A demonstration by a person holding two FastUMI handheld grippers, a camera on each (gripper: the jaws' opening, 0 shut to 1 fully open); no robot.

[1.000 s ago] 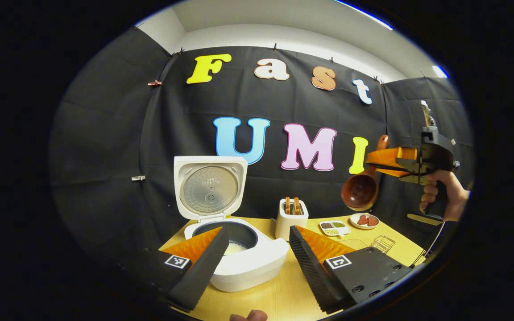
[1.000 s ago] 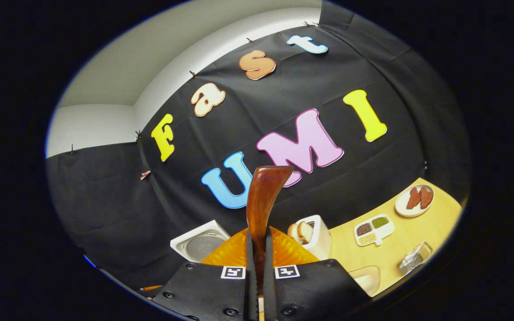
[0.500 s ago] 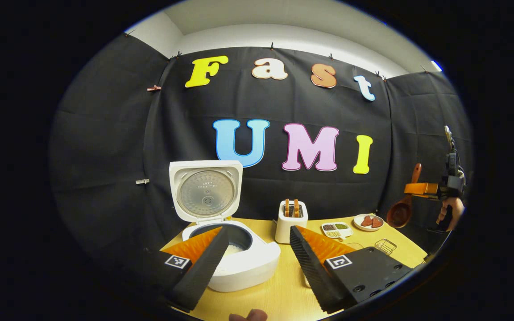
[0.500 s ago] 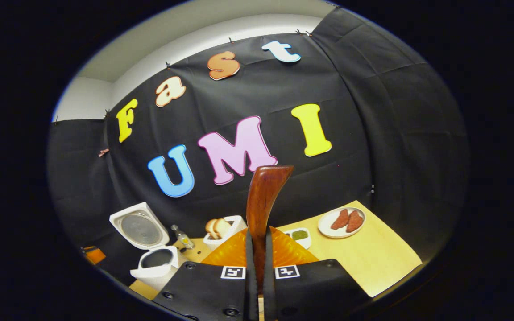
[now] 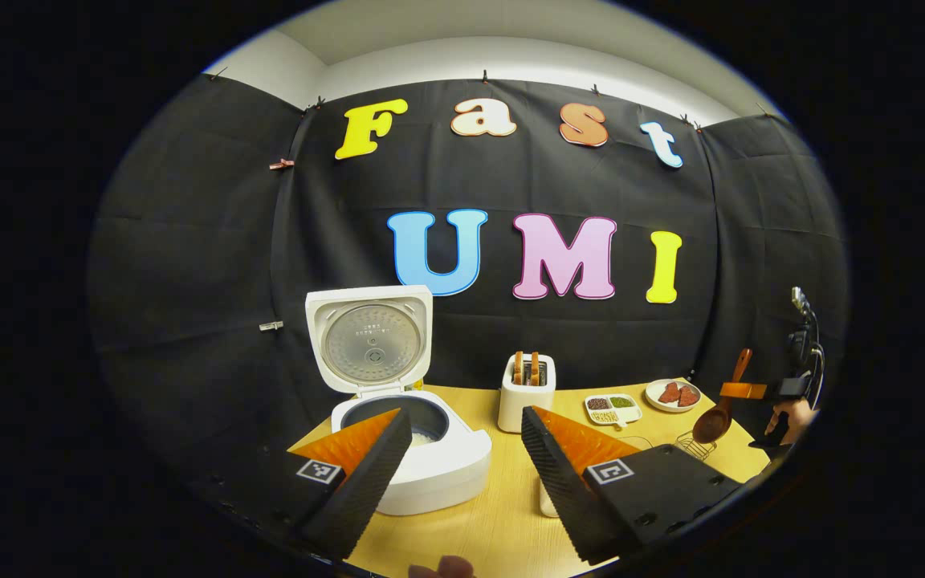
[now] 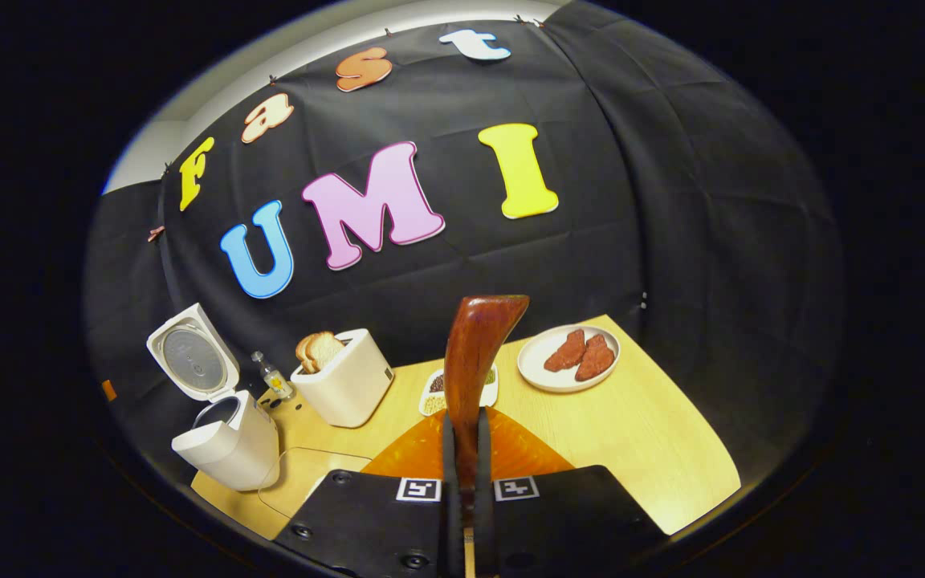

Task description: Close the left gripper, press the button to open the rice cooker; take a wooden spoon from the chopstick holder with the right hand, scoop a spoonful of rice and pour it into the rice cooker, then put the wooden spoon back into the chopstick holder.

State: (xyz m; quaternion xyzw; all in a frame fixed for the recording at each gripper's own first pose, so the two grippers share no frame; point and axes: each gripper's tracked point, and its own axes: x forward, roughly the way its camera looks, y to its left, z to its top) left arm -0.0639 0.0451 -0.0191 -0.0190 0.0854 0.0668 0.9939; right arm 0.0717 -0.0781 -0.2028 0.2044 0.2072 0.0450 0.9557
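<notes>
R gripper [image 6: 462,482] clamps wooden spoon [image 6: 474,353] handle, bowl down; L gripper [image 5: 462,449] wide.

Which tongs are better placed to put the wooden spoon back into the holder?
The right tongs: they are shut on the wooden spoon, whose bowl hangs near the wire holder. The left tongs are open, near the rice cooker.

1. A staged kitchen booth: black cloth wall [image 5: 189,265] hangs behind a light wooden table [image 5: 495,530].
2. Kitchen goods sit on the table: an open rice cooker [image 5: 406,449], a toaster [image 5: 525,395] to its right, then a divided dish [image 5: 612,409] and a plate [image 5: 671,395].
</notes>
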